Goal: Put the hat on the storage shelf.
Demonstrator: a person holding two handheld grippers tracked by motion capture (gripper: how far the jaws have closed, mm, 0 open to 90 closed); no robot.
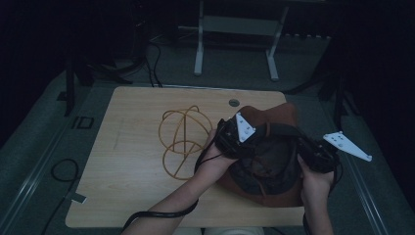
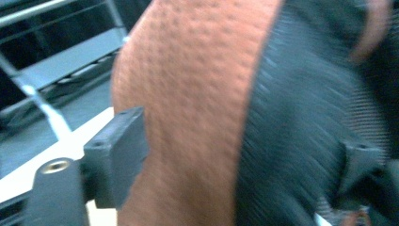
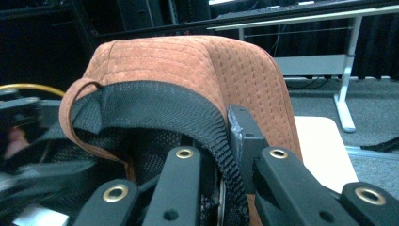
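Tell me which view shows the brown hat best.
The right gripper view: the hat shows its brown suede and black mesh lining sharply. The high view gives a dim hat between both grippers; the left gripper view gives a blurred close-up.

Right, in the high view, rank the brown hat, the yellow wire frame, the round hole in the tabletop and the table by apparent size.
1. Table, largest by far.
2. Brown hat, partly hidden by the grippers.
3. Yellow wire frame, nearly as wide as the hat, so that ranking is unsure.
4. Round hole, smallest.
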